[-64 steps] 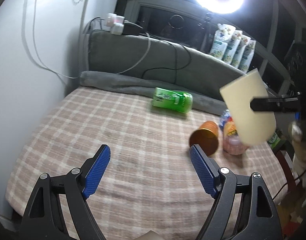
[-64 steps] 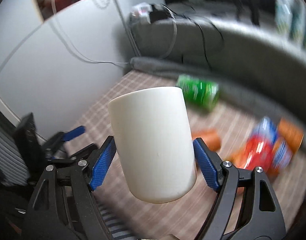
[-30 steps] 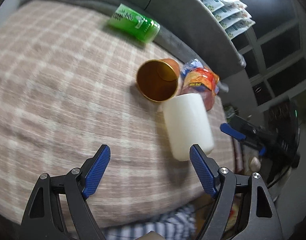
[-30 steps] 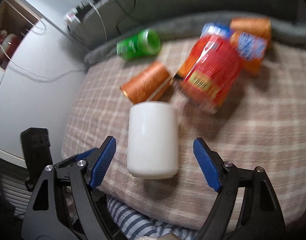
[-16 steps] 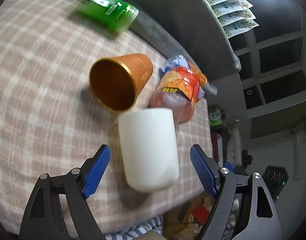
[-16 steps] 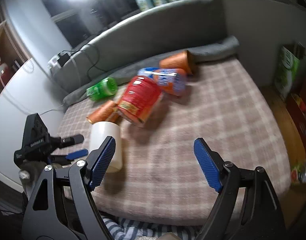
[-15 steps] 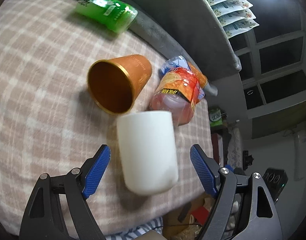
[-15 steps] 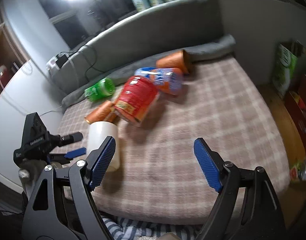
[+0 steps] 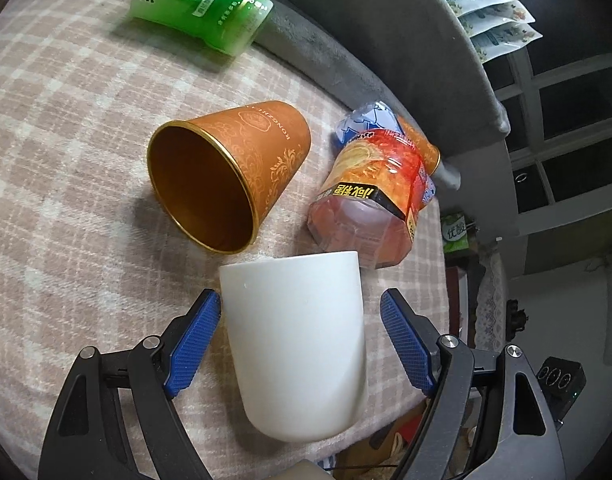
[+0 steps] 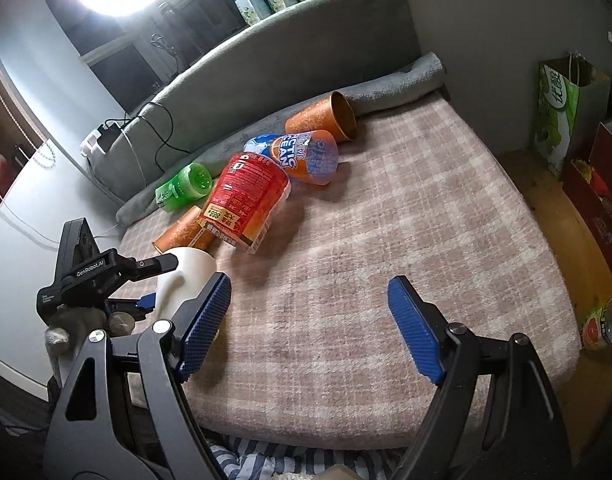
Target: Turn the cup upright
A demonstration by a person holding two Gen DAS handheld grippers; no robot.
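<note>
Two grippers in view, both with jaws spread wide. Left gripper [image 9: 301, 338] straddling the white cup [image 9: 295, 344] near the front edge of the plaid blanket [image 9: 65, 160]: blue pad on one side just beside the cup wall or touching it, cannot tell which; other pad clearly apart from it, so nothing clamped. White cup standing with closed rounded end toward the camera, rim down on the blanket. Just past it at 11 o'clock, an orange cup [image 9: 229, 176] on its side, gold-lined mouth toward the lens. At 1 o'clock from the white cup, a red-labelled clear jar [image 9: 372, 200] on its side, close to the cup's far edge. Farther off at 11 o'clock, a green bottle [image 9: 201, 8] lying against the grey bolster [image 9: 326, 56].

Right gripper [image 10: 310, 324] wide apart over bare blanket, holding nothing. From its view, white cup [image 10: 185, 276] at 9 o'clock, partly behind the near blue pad, with the left gripper [image 10: 145, 280] reaching round it. A second orange cup [image 10: 326, 118] lying at 12 o'clock by the bolster, beside an orange-and-blue cup [image 10: 306, 156].
</note>
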